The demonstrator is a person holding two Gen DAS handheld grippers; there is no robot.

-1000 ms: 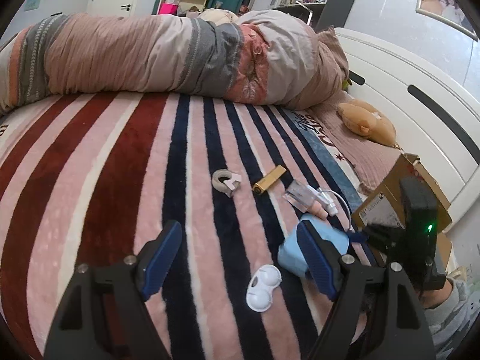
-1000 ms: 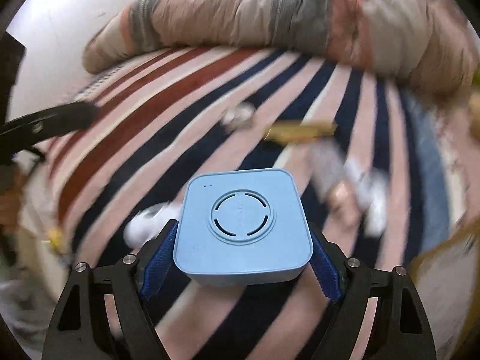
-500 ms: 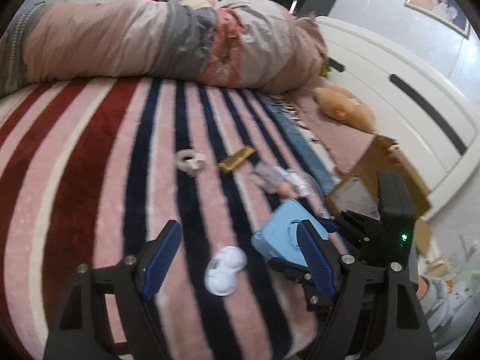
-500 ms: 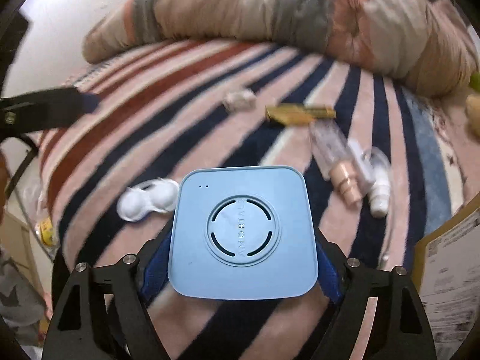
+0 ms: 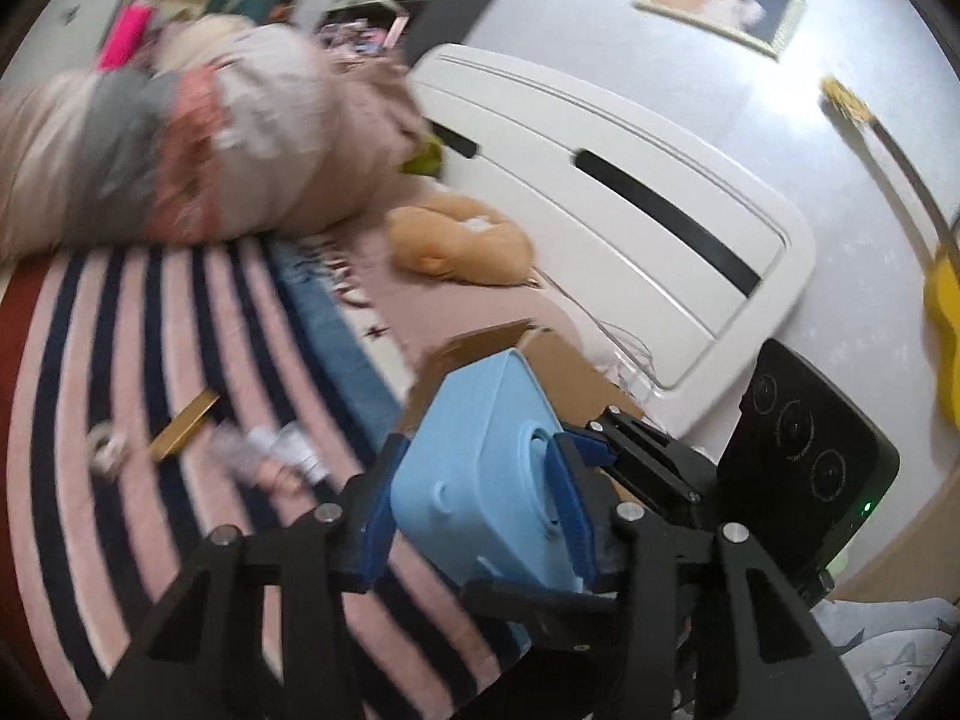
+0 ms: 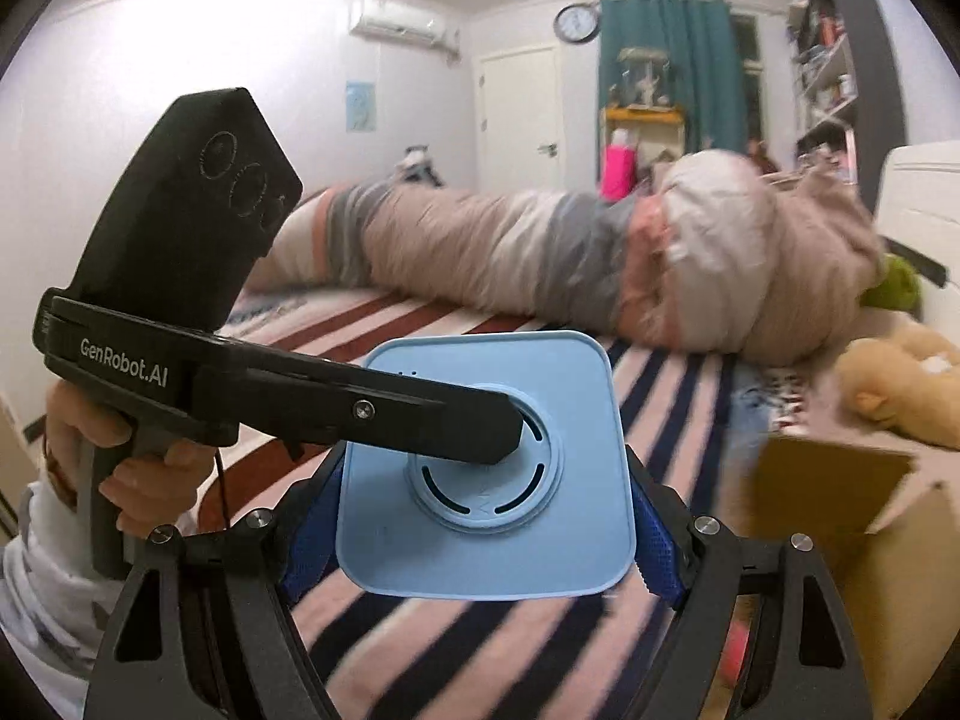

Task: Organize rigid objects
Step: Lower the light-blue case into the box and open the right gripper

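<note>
The light-blue square plastic device [image 6: 486, 480], clamped in the right gripper [image 6: 480, 516], has been lifted clear of the striped blanket [image 6: 540, 648]. The left gripper [image 5: 474, 516] has been brought in around it, one finger [image 6: 420, 420] now laid across its round grille.

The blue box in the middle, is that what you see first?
Yes: the blue box sits dead centre, held up above the striped bed, with both hand-held grippers on it, the right hand-held gripper at its sides and the left hand-held gripper across its faces. Behind lies a rolled duvet, and a cardboard box waits at right.
</note>
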